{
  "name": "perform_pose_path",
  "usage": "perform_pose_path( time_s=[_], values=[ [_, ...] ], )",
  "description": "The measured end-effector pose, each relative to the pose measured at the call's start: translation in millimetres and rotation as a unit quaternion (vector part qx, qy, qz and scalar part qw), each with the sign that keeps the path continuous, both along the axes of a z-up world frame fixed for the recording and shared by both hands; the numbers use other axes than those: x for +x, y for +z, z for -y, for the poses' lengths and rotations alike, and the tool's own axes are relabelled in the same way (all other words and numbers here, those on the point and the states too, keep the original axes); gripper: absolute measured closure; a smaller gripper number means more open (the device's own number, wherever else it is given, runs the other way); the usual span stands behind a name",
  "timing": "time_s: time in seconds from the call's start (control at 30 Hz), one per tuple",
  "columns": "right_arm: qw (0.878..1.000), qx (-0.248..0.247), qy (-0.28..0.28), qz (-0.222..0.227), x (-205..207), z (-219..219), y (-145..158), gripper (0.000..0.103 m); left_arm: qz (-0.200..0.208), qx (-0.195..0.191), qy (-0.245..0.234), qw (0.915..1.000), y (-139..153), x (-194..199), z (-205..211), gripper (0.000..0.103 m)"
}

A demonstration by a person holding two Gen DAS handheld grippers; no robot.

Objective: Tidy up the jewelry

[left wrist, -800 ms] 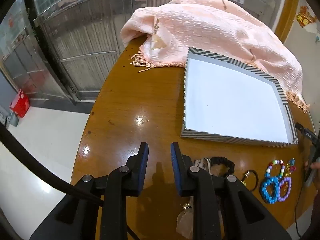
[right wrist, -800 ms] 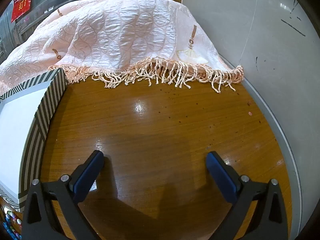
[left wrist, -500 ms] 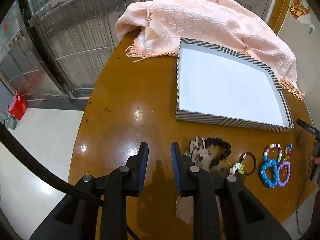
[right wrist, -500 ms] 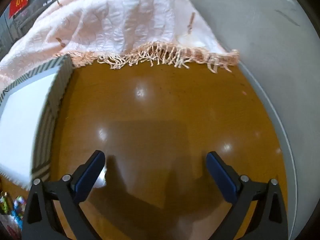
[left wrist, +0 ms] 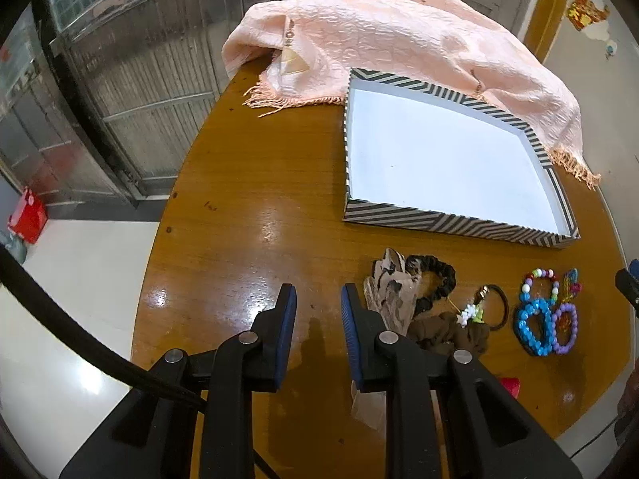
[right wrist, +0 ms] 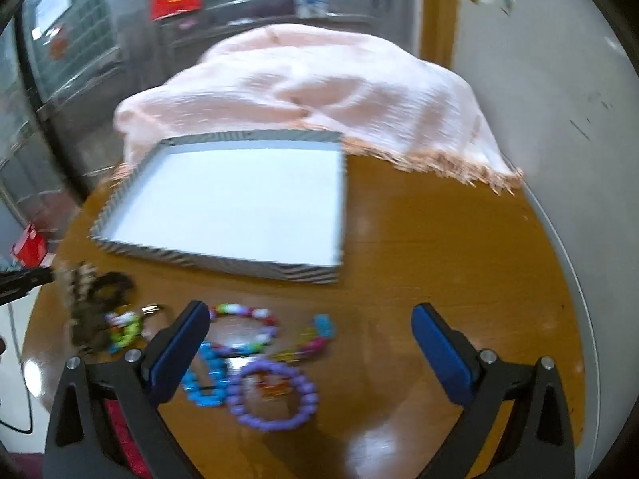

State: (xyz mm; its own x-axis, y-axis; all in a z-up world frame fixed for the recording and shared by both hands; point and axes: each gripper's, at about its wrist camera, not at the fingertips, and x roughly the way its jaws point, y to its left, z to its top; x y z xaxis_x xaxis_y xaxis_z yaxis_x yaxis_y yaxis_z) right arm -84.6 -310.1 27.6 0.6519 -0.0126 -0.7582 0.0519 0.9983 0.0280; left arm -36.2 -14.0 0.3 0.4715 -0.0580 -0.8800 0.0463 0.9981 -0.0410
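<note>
A shallow tray with striped walls (left wrist: 459,224) and a white floor lies on the round wooden table. In front of it lie a beige scrunchie (left wrist: 391,295), a black scrunchie (left wrist: 439,277), a brown scrunchie (left wrist: 447,331), a black hair tie (left wrist: 501,303), and blue (left wrist: 533,329), purple (left wrist: 564,329) and multicolour (left wrist: 539,279) bead bracelets. My left gripper (left wrist: 318,315) hovers left of the scrunchies, its jaws a narrow gap apart with nothing between. My right gripper (right wrist: 311,319) stands wide open above the purple bracelet (right wrist: 275,399) and the multicolour bracelet (right wrist: 243,327), holding nothing.
A pink fringed shawl (left wrist: 399,32) is heaped behind the tray and over the table's far edge. Bare wood stretches right of the tray (right wrist: 439,247). The table edge (left wrist: 151,263) drops to a white floor on the left. A metal gate stands behind.
Both grippers drew back from the table. The right one swung left, from bare wood by the shawl to over the bracelets. More of the jewellery shows in the left wrist view.
</note>
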Motion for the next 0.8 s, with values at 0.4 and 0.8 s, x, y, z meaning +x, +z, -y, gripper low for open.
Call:
perform_pose_path(
  time_s=[0.4, 0.8],
  values=[
    [1.000, 0.006, 0.015, -0.012, 1, -58, 5, 0.000, 0.016, 0.006, -0.006, 0.9998, 10, -2, 6, 0.082],
    [0.999, 0.019, 0.026, -0.039, 5, -69, -1, 0.001, 0.013, -0.003, -0.018, 0.9997, 4, -4, 9, 0.082]
  ],
)
